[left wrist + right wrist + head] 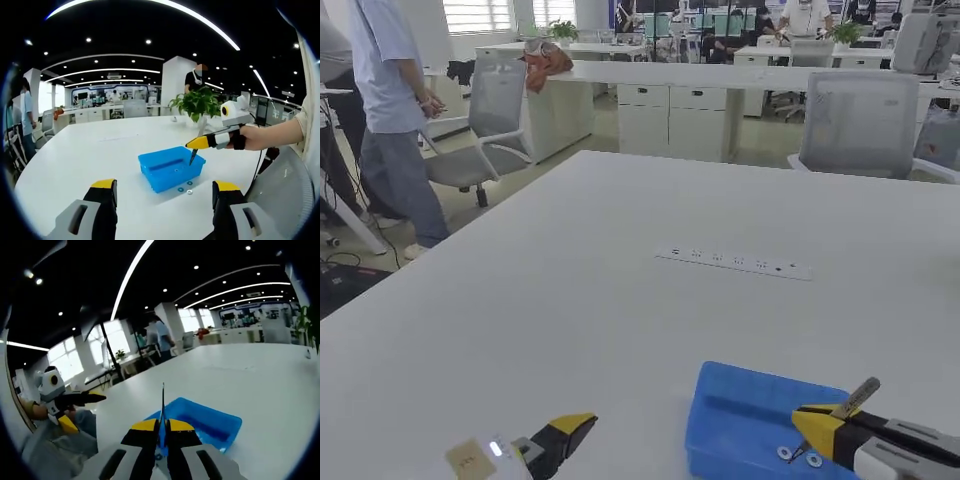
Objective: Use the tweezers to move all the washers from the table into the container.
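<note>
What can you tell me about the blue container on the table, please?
The blue container is a shallow, open-topped rectangular tray, seemingly plastic, sitting flat on the white table. Two washers lie on the table just beside one wall. The tweezers, clamped in the right gripper, point down over one corner; whether they touch it cannot be told.

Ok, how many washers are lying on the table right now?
3, in a cluster on the table just in front of the blue container in the left gripper view: washers. Others may be hidden behind it.
</note>
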Tool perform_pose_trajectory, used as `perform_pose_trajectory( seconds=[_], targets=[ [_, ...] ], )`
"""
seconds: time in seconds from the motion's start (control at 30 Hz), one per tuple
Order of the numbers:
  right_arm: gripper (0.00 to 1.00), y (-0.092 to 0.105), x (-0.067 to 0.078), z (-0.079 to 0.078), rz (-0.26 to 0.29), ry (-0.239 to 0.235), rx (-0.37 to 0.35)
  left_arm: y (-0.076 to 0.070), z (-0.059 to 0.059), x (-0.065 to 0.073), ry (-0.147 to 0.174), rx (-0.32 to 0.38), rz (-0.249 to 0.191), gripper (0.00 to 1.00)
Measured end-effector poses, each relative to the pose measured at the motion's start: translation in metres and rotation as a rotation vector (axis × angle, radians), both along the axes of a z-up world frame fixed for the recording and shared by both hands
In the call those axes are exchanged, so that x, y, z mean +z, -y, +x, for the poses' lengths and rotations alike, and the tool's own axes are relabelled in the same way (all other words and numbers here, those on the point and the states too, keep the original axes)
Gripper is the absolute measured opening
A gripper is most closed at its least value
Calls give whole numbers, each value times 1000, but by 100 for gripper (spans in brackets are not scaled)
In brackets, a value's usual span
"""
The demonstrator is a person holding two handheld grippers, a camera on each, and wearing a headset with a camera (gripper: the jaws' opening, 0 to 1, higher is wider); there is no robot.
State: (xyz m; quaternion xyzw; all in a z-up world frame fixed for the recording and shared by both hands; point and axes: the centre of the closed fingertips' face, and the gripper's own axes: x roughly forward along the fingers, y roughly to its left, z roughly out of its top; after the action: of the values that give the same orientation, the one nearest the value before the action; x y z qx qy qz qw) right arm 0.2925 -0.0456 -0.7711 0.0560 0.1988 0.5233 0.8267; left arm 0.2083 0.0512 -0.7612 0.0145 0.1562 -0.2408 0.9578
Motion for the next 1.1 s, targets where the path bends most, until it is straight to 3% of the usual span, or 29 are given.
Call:
perform_pose_trajectory(
  seconds=[0.13,0.23,0.57,0.63,0.83,1.03,1.1],
  targets=[
    [4,-12,-9,-20,7,-27,62,0,0,-1,-2,0,3,79],
    [4,-19,-21,-30,-33,-23,111,0,0,-1,-3,-3,7,78],
    [4,-29,-55,-34,-179,-8,186,0,0,-2,-7,-4,13,78],
    [4,-28,-59,-33,-213,17,191,0,0,-2,-7,-4,13,78],
    [4,-28,-65,-36,-236,24,217,0,0,-3,-9,-5,18,78],
    [4,-29,-63,-37,-222,26,227,1,-1,-5,-15,-12,29,78],
    [4,-28,-63,-37,-251,67,247,1,-1,-5,-17,-14,29,78]
  ],
)
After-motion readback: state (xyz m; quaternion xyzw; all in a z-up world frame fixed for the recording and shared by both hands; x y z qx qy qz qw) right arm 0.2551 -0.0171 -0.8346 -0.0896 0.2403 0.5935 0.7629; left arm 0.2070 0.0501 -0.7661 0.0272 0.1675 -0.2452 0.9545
